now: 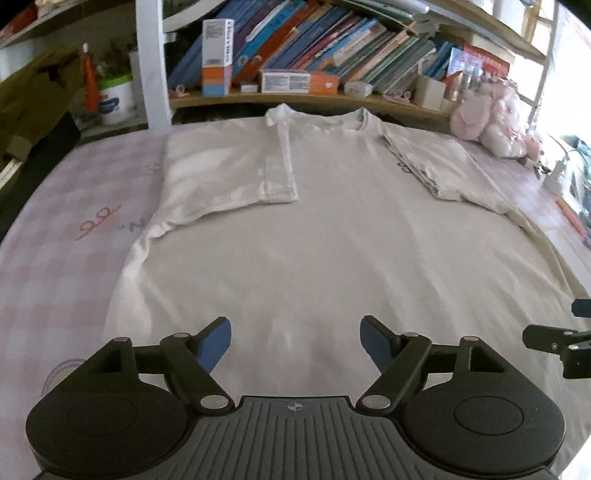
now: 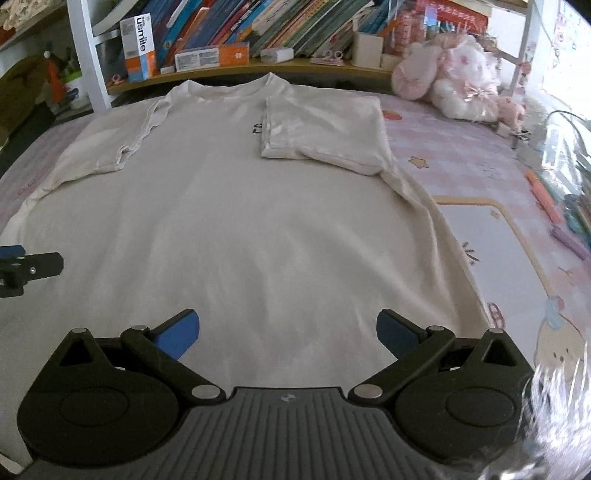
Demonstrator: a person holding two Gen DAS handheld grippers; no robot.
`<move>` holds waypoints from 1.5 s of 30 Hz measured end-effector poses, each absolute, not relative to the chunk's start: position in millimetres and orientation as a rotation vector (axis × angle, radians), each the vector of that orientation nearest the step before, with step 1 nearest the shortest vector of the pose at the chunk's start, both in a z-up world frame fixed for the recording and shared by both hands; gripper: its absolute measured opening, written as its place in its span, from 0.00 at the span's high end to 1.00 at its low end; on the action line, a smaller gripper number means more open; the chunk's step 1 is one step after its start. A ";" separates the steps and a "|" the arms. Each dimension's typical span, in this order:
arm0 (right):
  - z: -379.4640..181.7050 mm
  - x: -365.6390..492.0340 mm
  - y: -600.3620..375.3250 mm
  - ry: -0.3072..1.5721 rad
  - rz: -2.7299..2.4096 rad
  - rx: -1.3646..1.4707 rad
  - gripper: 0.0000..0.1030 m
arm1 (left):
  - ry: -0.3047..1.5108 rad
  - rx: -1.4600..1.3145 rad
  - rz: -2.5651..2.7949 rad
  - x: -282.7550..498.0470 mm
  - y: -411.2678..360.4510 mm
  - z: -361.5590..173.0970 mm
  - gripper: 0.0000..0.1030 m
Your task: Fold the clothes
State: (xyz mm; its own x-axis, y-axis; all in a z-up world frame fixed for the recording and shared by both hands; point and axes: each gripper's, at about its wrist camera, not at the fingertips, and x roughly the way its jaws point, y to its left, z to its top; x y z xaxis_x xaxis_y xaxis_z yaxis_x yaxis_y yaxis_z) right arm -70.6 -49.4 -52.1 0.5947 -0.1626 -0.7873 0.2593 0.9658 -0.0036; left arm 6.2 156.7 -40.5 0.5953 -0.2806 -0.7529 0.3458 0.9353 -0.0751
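A white T-shirt [image 2: 236, 221] lies flat on a pink patterned sheet [image 2: 517, 206], neck toward a bookshelf [image 2: 258, 22]. Both sleeves are folded inward onto the body. The right gripper [image 2: 288, 332] hovers over the hem, its blue-padded jaws wide apart with nothing between them. The left gripper [image 2: 22, 269] pokes in at the left edge. A pink plush toy [image 2: 454, 77] sits beside the shelf.

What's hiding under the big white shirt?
The white shirt lies spread on a pink checked sheet with little cartoon drawings, which shows all around its edges. Both sleeves are folded in on top. Whatever drawings lie beneath the shirt's middle are covered.
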 end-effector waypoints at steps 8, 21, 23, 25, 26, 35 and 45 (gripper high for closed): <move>-40.6 -75.9 -54.0 0.852 -0.241 0.118 0.00 | 0.824 0.072 -0.337 -0.1 155.3 -26.4 0.20; -29.3 -105.3 -83.4 0.788 -0.149 0.060 0.00 | 0.858 -0.021 -0.202 -40.9 137.9 -12.9 0.19; -29.5 -113.8 -88.3 0.787 -0.131 0.053 0.00 | 0.862 -0.033 -0.176 -50.9 134.7 -12.2 0.19; -29.7 -123.1 -94.1 0.784 -0.119 0.050 0.00 | 0.862 -0.039 -0.154 -61.9 131.3 -10.8 0.19; -29.7 -127.5 -97.0 0.781 -0.116 0.051 0.00 | 0.860 -0.040 -0.144 -67.6 129.5 -10.0 0.19; -32.5 -170.8 -114.5 0.772 -0.075 0.063 0.00 | 0.827 -0.032 -0.102 -128.1 112.2 -3.9 0.19; -32.5 -216.9 -119.1 0.769 -0.037 0.059 0.00 | 0.813 -0.043 -0.069 -180.6 109.7 -2.7 0.19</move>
State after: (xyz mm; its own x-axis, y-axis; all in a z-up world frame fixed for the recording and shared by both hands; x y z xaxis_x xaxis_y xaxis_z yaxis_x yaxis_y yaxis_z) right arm -216.9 -119.1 -32.5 0.7179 -0.0118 -0.6960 0.0547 0.9977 0.0395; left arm -180.6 109.7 -2.7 0.6851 -0.0781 -0.7242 0.0448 0.9969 -0.0651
